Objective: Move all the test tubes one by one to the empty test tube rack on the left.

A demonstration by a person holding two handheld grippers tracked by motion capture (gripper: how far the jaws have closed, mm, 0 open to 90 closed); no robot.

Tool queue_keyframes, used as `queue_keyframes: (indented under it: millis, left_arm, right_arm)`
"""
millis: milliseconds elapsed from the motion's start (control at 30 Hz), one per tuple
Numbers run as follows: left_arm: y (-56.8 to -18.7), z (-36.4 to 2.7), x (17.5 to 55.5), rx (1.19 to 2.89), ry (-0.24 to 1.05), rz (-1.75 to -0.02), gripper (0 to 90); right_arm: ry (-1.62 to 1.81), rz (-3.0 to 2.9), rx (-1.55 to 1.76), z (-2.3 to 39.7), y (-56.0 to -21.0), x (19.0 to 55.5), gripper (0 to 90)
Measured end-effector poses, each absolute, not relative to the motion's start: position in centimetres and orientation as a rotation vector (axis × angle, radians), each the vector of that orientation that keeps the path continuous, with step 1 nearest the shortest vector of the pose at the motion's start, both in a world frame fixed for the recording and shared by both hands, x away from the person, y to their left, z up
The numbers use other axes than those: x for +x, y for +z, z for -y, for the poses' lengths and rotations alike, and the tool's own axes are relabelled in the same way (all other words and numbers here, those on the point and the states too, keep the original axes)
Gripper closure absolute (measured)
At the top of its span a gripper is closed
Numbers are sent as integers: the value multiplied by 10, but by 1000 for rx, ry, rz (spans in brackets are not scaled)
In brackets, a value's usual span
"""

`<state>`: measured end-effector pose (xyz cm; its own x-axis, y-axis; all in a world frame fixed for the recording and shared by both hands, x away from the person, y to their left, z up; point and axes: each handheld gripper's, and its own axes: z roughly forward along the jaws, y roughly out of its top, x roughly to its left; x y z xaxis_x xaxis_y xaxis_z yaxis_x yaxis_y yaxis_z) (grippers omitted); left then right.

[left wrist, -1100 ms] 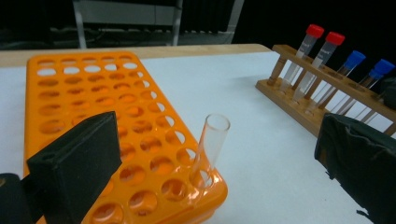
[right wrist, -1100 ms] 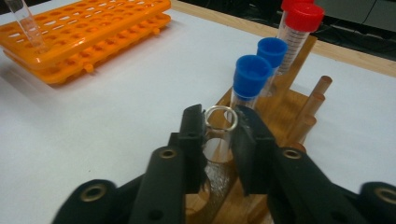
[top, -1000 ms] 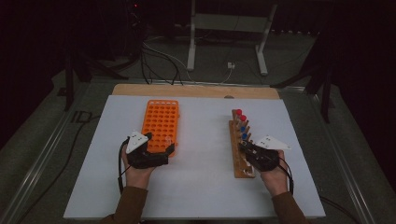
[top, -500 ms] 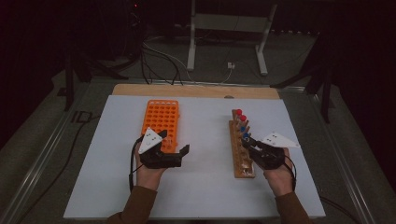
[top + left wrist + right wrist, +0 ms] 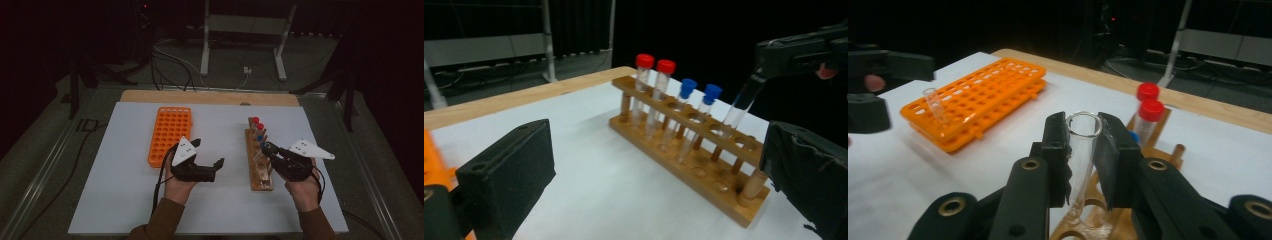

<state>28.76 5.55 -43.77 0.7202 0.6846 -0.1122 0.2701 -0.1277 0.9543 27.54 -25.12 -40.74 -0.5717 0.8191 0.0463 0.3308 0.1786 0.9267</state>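
On the white table point(image 5: 120, 200), your left gripper point(image 5: 212, 167) has swung away from the near end of the orange rack point(image 5: 170, 134), where it sat a second ago, and now points across the middle of the table toward the wooden rack point(image 5: 260, 160), its jaws spread wide with nothing between them. In the left gripper view those two black jaws frame the wooden rack point(image 5: 704, 165) from either side, well apart from it.

Your right gripper point(image 5: 270, 148) has lifted since the earlier frame and now hangs over the near half of the wooden rack, its jaws pinching an uncapped clear tube point(image 5: 1082, 160) just below the rim. In the left gripper view the tube point(image 5: 736, 112) stands tilted, its lower end still passing down through a hole in the rack's top rail.

Beyond the held tube, two red-capped tubes point(image 5: 651, 90) stand upright at the far end of the wooden rack and two blue-capped tubes point(image 5: 696, 115) stand next to them; the holes nearest you are open. None of these has shifted.

The orange rack lies where it lay before, left of centre on the table. In the right gripper view a single small clear tube point(image 5: 935, 106) leans in one of the holes at its near end, close beside your left gripper point(image 5: 878, 95).
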Motion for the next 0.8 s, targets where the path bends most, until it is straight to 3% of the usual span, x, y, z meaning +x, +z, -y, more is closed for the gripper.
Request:
queue_keyframes:
  millis: [500, 600, 667, 800]
  left_arm:
    - [-445, -1, 284, 1879, 330, -624, 117]
    - [-447, 7, 283, 1907, 343, -606, 217]
    - [-447, 10, 284, 1915, 336, -586, 350]
    - [-449, 15, 284, 1951, 335, -547, 530]
  right_arm:
    - [1439, -2104, 1036, 226, -416, 274, 762]
    - [1447, -2136, 1022, 220, -420, 273, 762]
    - [1450, -2149, 1018, 218, -421, 273, 762]
    - [1449, -2163, 1003, 214, -422, 272, 762]
